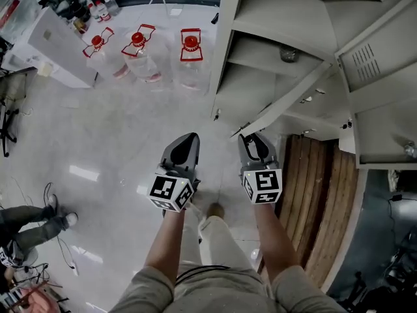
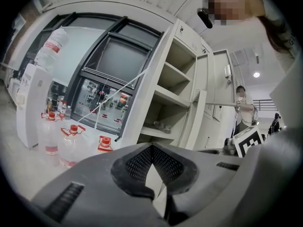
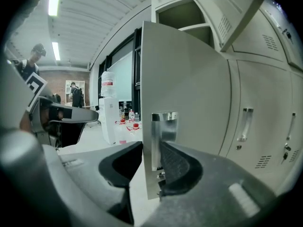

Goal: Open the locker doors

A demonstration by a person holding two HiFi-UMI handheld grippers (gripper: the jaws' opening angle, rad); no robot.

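A tall grey locker bank [image 1: 273, 44] stands at the right, with bare shelves showing behind swung-out doors. One lower locker door [image 1: 280, 106] stands open, and its free edge lies between the jaws of my right gripper [image 1: 254, 142]. In the right gripper view this door [image 3: 189, 89] fills the middle, and its metal handle plate [image 3: 163, 126] sits in my right gripper [image 3: 151, 160]. The right pad lies close against the plate, while the left jaw stands just off the door. My left gripper [image 1: 184, 147] hangs beside it over the floor, its jaws [image 2: 152, 148] closed tip to tip on nothing.
Three red-capped water jugs [image 1: 138, 51] stand on the pale floor beside a white dispenser [image 1: 55, 44]. Wooden planks [image 1: 319, 194] lie along the lockers' foot. An upper door [image 1: 374, 64] hangs open at the right. A person's legs [image 1: 26, 220] show at the lower left. Closed locker doors [image 3: 255, 122] lie further right.
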